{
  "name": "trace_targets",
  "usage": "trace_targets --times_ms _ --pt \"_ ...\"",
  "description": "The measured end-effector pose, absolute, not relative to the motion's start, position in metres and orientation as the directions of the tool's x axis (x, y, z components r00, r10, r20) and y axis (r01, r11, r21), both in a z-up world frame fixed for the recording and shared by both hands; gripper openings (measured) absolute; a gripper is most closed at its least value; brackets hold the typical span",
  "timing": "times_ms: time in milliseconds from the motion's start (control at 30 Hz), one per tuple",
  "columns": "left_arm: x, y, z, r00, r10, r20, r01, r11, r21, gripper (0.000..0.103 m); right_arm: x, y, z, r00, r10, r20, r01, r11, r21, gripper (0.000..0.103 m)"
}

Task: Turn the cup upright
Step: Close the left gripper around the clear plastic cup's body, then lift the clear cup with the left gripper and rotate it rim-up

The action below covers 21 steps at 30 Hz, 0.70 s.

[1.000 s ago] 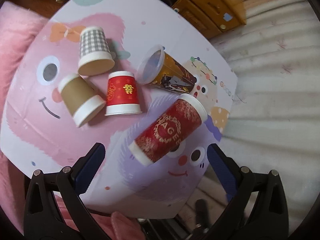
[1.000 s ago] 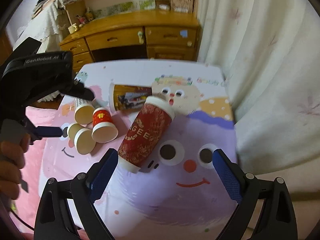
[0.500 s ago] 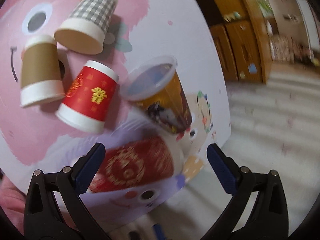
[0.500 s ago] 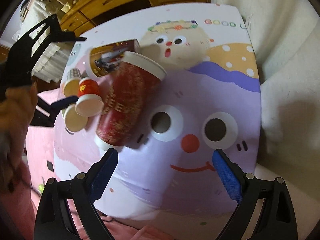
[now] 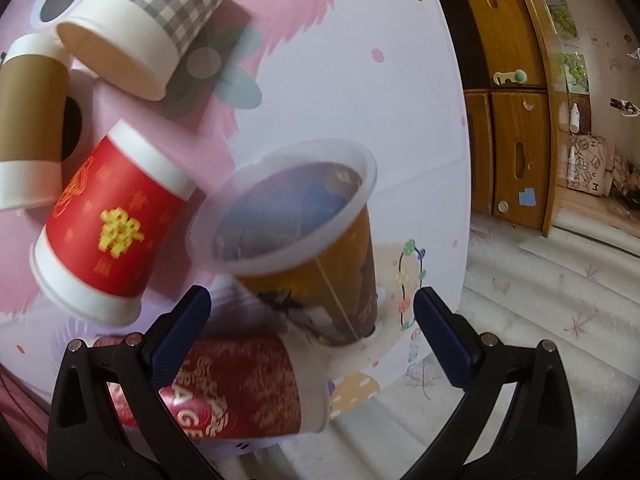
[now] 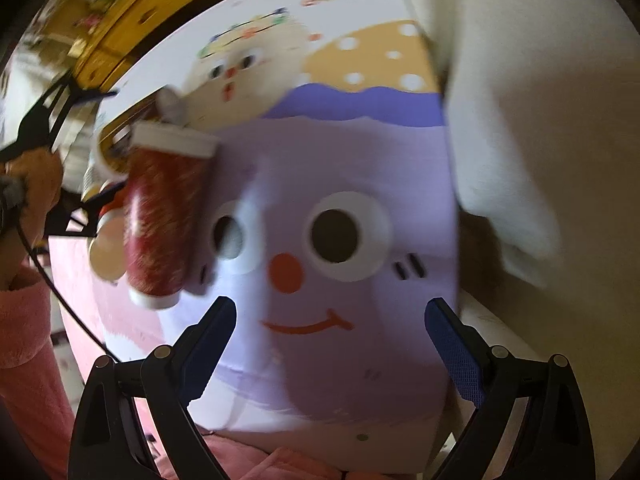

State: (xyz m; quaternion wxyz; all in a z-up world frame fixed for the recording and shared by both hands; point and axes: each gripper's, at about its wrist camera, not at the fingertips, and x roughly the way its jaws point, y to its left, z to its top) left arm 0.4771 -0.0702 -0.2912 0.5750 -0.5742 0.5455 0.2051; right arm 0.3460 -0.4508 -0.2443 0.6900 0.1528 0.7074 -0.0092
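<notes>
Five cups lie tipped on the cartoon-printed bench (image 5: 400,80). The clear plastic cup with the brown printed sleeve (image 5: 304,240) lies on its side between the widely spread fingers of the left gripper (image 5: 308,332), untouched. Near it lies the tall dark-red paper cup (image 5: 240,388). The right gripper (image 6: 332,340), fingers wide and empty, hangs over the bench's purple face.

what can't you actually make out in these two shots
- Tall red cup: left wrist view, base hidden behind the left hand-held gripper; lettering partly covered.
- Brown cup: left wrist view, cut by the frame edge.
- Small cups: right wrist view, motion-blurred, hidden behind the tall red cup.
</notes>
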Motion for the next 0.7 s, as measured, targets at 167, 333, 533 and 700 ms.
trace_targets --times_ms 167,333,533,700 --pt "0.491 -0.066 -0.31 0.3 -0.413 -0.86 -0.867 0.257 -0.426 0.1 0.346 -0.471 -0.248 -0.002 0.152 -0.988 0.259 0.955 0.146 0.097" --pt "0.501 -0.066 -0.311 0.277 -0.374 -0.885 -0.864 0.306 -0.4 0.085 0.349 -0.482 -0.251 -0.014 0.117 -0.993 0.264 0.958 0.109 0.097" --pt "0.503 -0.063 -0.314 0.27 -0.39 -0.88 -0.863 0.307 -0.402 0.076 0.348 -0.479 -0.252 -0.026 0.123 -0.992 0.262 0.958 0.112 0.097" --pt "0.502 -0.061 -0.301 0.3 -0.395 -0.868 -0.844 0.314 -0.434 0.073 0.347 -0.469 -0.249 -0.023 0.132 -0.991 0.252 0.96 0.122 0.097"
